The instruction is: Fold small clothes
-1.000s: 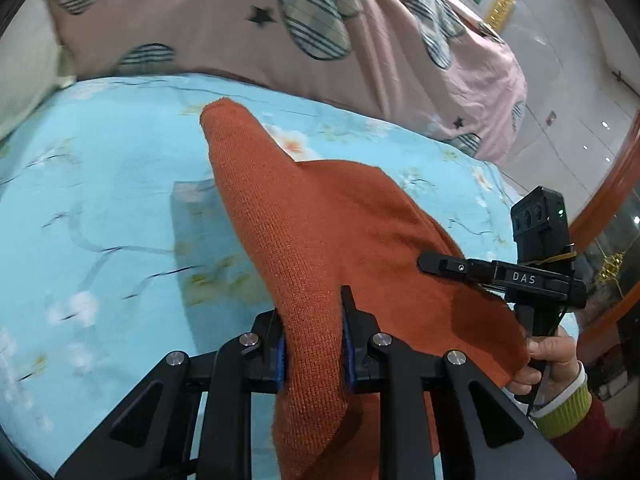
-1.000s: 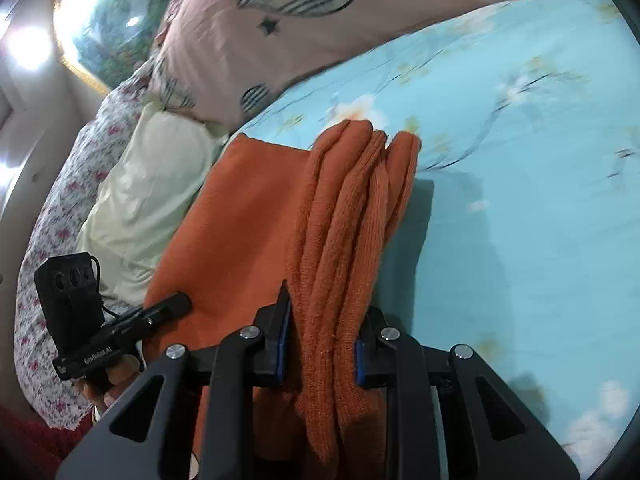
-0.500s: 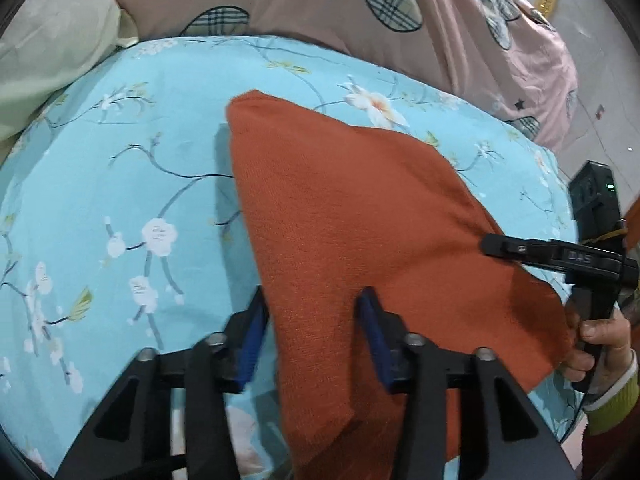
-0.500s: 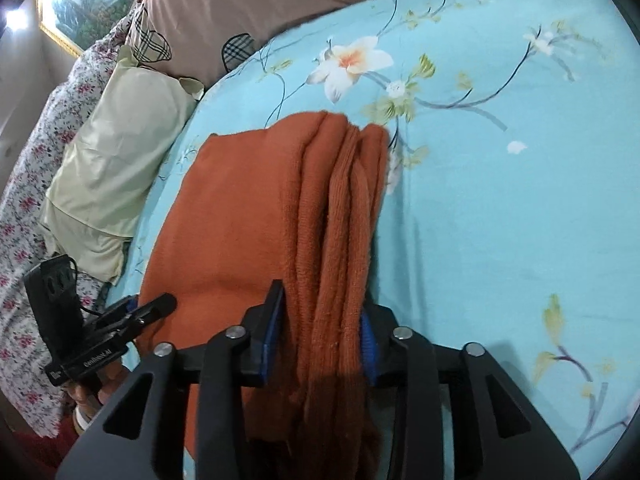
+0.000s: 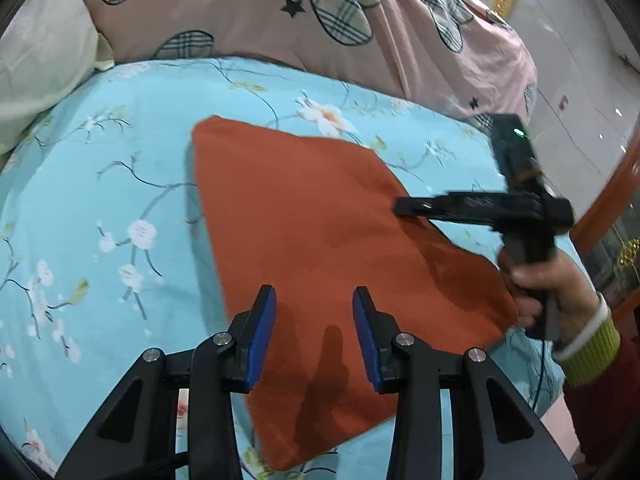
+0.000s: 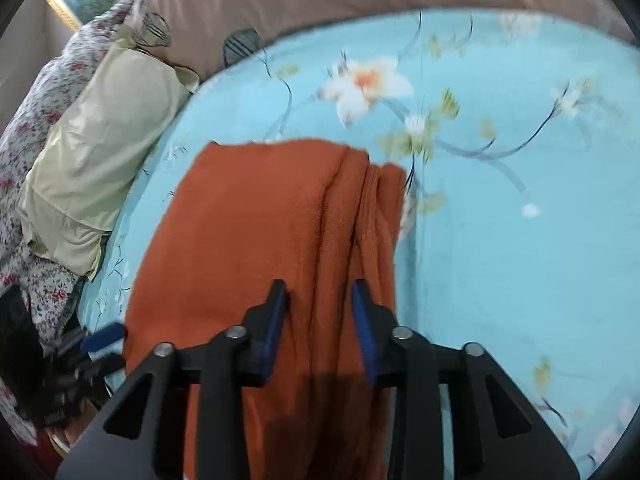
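Observation:
An orange knit garment (image 5: 320,240) lies folded flat on the light blue floral bedsheet (image 5: 100,208). My left gripper (image 5: 314,300) is open, its blue pads (image 5: 262,332) hovering over the near part of the garment, holding nothing. My right gripper (image 6: 320,292) is open above the garment (image 6: 256,232), its blue pads (image 6: 362,328) either side of the layered folded edge on the right. The right gripper also shows in the left wrist view (image 5: 480,208), held in a hand at the garment's right edge.
A pink quilt with plaid hearts (image 5: 320,20) lies along the far side of the bed. A pale yellow pillow (image 6: 100,152) and a floral cover (image 6: 36,120) sit to the left. The left gripper shows blurred in the right wrist view (image 6: 92,344). The bed's edge and tiled floor (image 5: 580,80) are to the right.
Both grippers opened and let go of the orange garment, which dropped from a lifted drape to lie flat on the sheet. Both grippers have drawn back slightly.

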